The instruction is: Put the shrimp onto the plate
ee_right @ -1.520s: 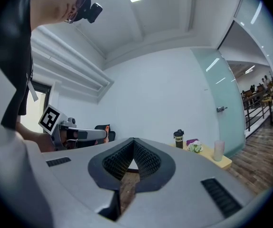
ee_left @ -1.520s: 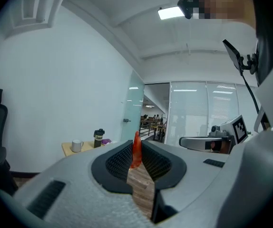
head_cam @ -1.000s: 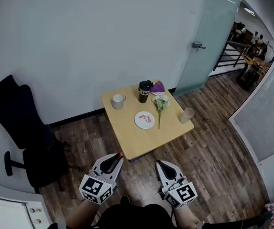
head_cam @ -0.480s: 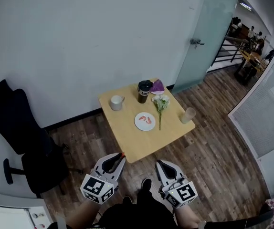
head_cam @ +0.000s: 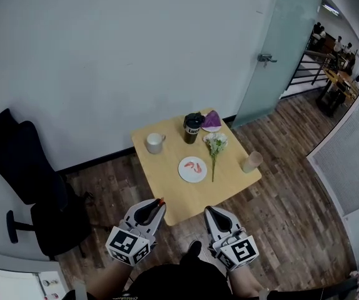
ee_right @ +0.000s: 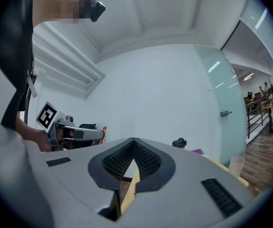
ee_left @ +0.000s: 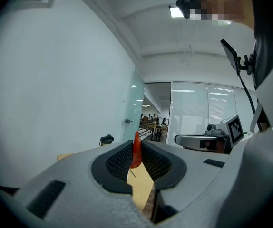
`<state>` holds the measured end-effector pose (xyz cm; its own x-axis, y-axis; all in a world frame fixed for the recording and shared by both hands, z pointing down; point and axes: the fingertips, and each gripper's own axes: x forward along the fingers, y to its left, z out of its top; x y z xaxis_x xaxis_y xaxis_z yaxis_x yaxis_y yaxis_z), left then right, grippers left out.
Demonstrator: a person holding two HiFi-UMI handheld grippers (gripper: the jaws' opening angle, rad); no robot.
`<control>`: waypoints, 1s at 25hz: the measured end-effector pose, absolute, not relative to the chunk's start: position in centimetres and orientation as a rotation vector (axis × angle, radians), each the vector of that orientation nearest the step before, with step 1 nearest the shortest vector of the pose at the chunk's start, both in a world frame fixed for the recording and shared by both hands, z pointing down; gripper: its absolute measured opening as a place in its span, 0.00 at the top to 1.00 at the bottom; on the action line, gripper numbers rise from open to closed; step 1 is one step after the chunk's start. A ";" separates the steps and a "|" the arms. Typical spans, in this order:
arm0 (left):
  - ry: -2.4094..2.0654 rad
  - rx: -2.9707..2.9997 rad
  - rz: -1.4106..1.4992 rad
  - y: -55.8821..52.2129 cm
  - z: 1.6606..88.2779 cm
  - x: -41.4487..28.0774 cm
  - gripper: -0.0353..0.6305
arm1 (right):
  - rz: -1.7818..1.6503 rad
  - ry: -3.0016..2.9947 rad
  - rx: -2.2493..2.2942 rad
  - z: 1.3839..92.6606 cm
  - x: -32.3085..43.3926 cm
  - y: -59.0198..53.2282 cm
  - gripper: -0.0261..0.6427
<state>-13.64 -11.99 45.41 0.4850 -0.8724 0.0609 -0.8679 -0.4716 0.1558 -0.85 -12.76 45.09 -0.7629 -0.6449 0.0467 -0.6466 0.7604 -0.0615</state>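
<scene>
1. The left gripper [head_cam: 156, 205] is held level over the wooden floor [head_cam: 279, 217], short of the table's near edge. Its jaws are closed part-way onto a red shrimp [ee_left: 136, 151]. The shrimp stands upright between the ribbed pads, with its tip poking above them.
2. The right gripper [head_cam: 210, 212] is held level beside the left one, a little apart from it. Its jaws meet at the tips and I see nothing between them.
3. The table [head_cam: 179, 199] is small, square and of light wood. It stands against the pale wall, ahead of both grippers.
4. The plate [head_cam: 186, 175] is white and round and sits near the table's middle. Two pink-red pieces [head_cam: 194, 166] lie on it. They look like shrimp, but I cannot confirm more at this range.
5. Other items on the table:
   - a white mug [head_cam: 154, 142] toward the left;
   - a dark tumbler [head_cam: 192, 128] at the back;
   - a purple napkin [head_cam: 212, 120] just beside the tumbler;
   - white flowers [head_cam: 215, 146] lying just right of the plate;
   - a translucent cup [head_cam: 252, 162] near the right corner.
6. A black office chair [head_cam: 26, 180] stands left of the table, and a frosted glass door [head_cam: 279, 42] is at the upper right.
</scene>
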 end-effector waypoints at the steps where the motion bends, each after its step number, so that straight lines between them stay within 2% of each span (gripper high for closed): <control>1: -1.523 2.562 -0.046 -12.8 45.2 -13.3 0.85 | 0.116 -2.927 1.073 45.0 -0.4 -13.5 0.96; 18: -1.594 2.531 -0.139 -24.8 42.0 -5.5 0.85 | 0.090 -3.015 1.005 42.2 7.4 -25.5 0.96; 25: -1.604 2.488 -0.132 -26.4 42.8 -4.3 0.85 | 0.104 -3.037 0.941 42.8 7.4 -27.9 0.96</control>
